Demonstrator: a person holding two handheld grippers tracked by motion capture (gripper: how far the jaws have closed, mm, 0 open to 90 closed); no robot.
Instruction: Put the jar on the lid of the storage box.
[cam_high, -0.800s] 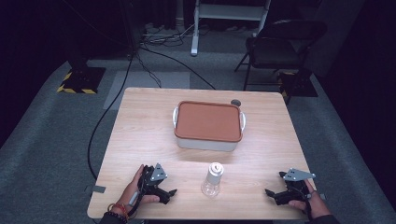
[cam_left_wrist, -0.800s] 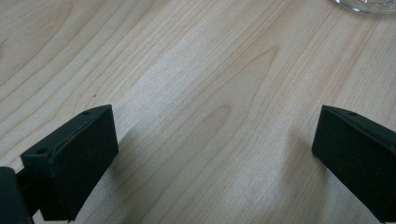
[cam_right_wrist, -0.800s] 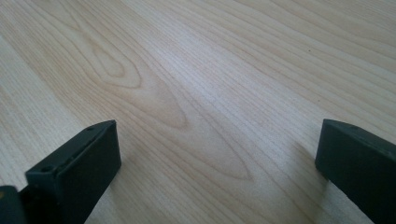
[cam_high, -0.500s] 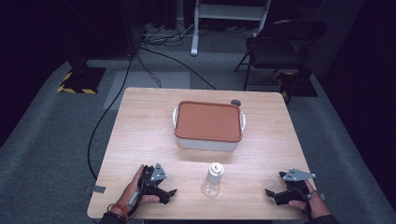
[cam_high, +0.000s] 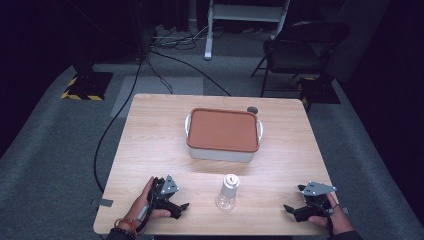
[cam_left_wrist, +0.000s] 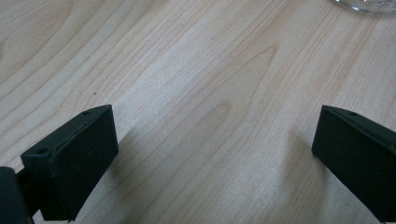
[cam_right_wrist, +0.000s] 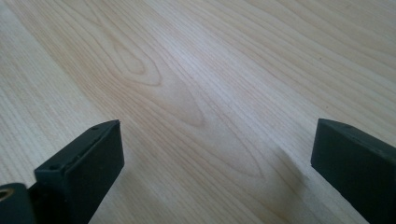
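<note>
A small clear bottle (cam_high: 228, 191) with a pale screw cap stands upright near the table's near edge, roughly midway between the two grippers and apart from both; it carries no label or writing that can be read, and whether anything is in it cannot be told from the high view. Its glassy base just shows at the top edge of the left gripper view (cam_left_wrist: 366, 4). The left gripper (cam_high: 183, 206) lies low on the wooden table (cam_high: 150, 145), left of the bottle, held by the person's left hand (cam_high: 145, 202) (a beaded band sits on that wrist), and points toward the bottle; its jaws stand wide apart with only bare wood grain between them. The right gripper (cam_high: 288, 208) rests near the table's near right corner in the right hand (cam_high: 327, 217), pointing leftward toward the bottle, its jaws likewise spread wide with nothing in them. Farther back, at the middle of the table, sits a pale rectangular container (cam_high: 223, 150) with side handles, closed by a terracotta-coloured lid (cam_high: 223, 129), so its contents are hidden. A small dark round object (cam_high: 252, 109) lies just behind the container's far right corner. Beyond the table stands a dark folding chair (cam_high: 300, 47) on grey carpet.
</note>
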